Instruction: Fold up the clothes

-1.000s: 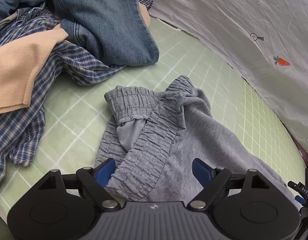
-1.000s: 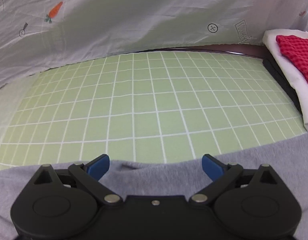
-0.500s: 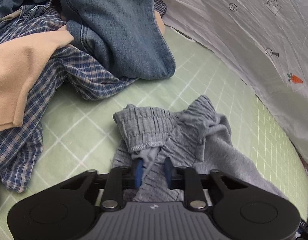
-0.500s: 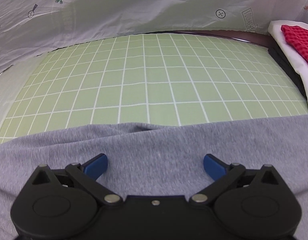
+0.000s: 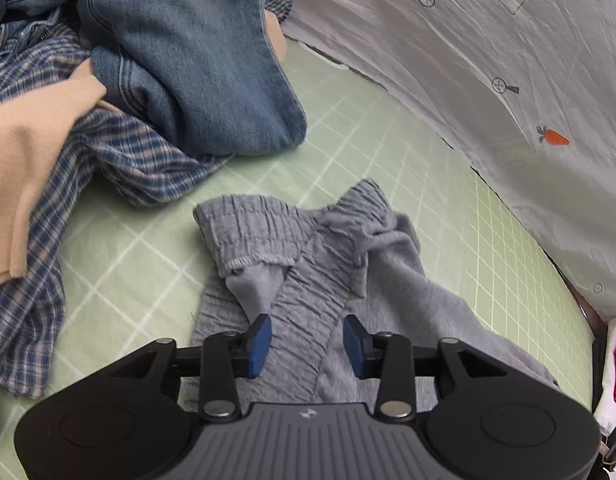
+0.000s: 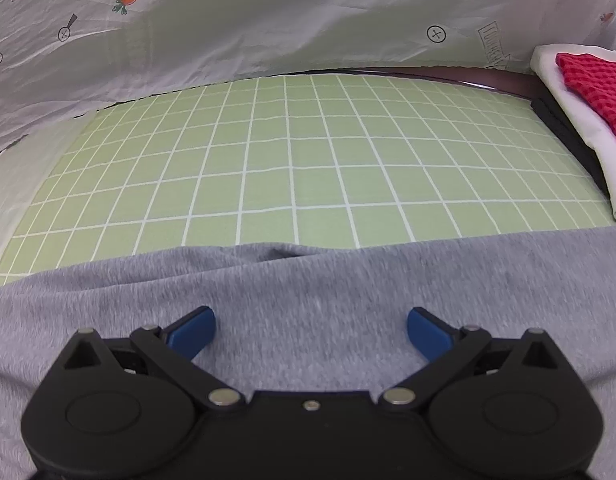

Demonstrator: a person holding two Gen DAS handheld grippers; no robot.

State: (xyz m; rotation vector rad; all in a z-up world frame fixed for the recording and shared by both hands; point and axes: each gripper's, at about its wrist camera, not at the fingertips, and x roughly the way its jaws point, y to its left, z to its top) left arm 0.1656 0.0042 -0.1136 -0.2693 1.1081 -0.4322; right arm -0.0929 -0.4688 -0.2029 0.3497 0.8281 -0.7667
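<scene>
At the far left of the left wrist view a beige garment (image 5: 23,152) lies over a blue plaid shirt (image 5: 119,160), with blue jeans (image 5: 195,68) heaped in the upper left of the frame, all on a green grid-patterned sheet (image 5: 340,140). In the lower centre the grey sweatpants (image 5: 308,280) lie crumpled, their gathered waistband (image 5: 247,224) just ahead of the left gripper (image 5: 307,340). The left gripper's blue pads (image 5: 259,340) stand partly apart with a ridge of the grey fabric running between them; whether they press it cannot be told. The pants' long axis runs from the waistband toward the lower right of the frame. In the right wrist view the grey cloth spans the lower frame from left to right beneath the right gripper (image 6: 311,332), whose fingers are spread wide above it. At the right edge a red checked cloth (image 6: 592,84) rests on a white folded item (image 6: 576,128).
</scene>
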